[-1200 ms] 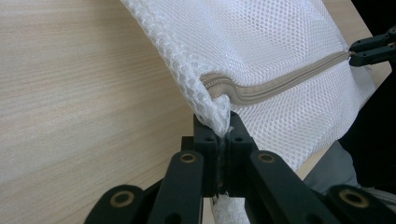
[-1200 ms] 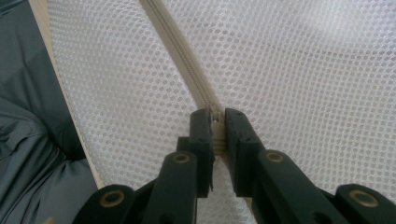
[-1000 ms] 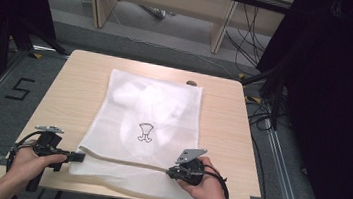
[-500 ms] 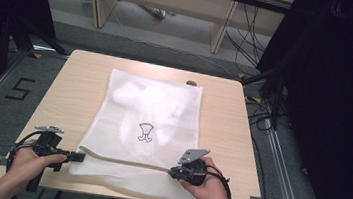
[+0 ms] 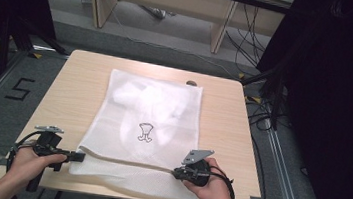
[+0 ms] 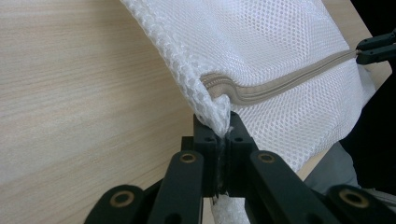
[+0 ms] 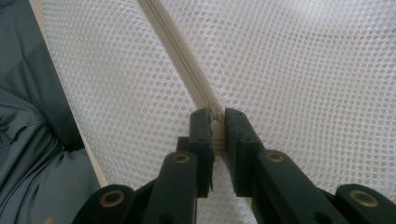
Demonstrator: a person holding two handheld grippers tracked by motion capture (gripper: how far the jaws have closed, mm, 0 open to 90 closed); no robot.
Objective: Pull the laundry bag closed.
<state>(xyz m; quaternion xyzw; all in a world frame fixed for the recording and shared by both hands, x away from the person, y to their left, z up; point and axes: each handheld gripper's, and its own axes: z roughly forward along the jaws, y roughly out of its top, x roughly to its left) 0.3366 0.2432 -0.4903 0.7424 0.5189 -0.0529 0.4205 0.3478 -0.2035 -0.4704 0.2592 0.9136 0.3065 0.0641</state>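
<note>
A white mesh laundry bag (image 5: 148,126) lies flat on the wooden table (image 5: 75,83), with white clothing and a small printed logo (image 5: 145,132) showing through it. A beige zipper (image 5: 127,160) runs across its near end. My left gripper (image 5: 80,157) is shut on the bag's near left corner, pinching the mesh (image 6: 261,42) just below the zipper's end (image 6: 280,84); its tips meet at the left gripper (image 6: 224,122). My right gripper (image 5: 175,172) sits at the zipper's right part, and the right gripper (image 7: 215,116) is shut on the zipper pull (image 7: 217,133), with the zipper (image 7: 173,42) stretching ahead.
The bag's near edge lies close to the table's front edge (image 5: 128,194). A small dark object (image 5: 191,83) rests by the bag's far right corner. Bare wood flanks the bag on both sides. Cables and desk legs stand beyond the table; a "5" (image 5: 18,89) marks the floor.
My right gripper has shifted slightly to the right along the zipper. The left gripper and the bag's corner have stayed put.
</note>
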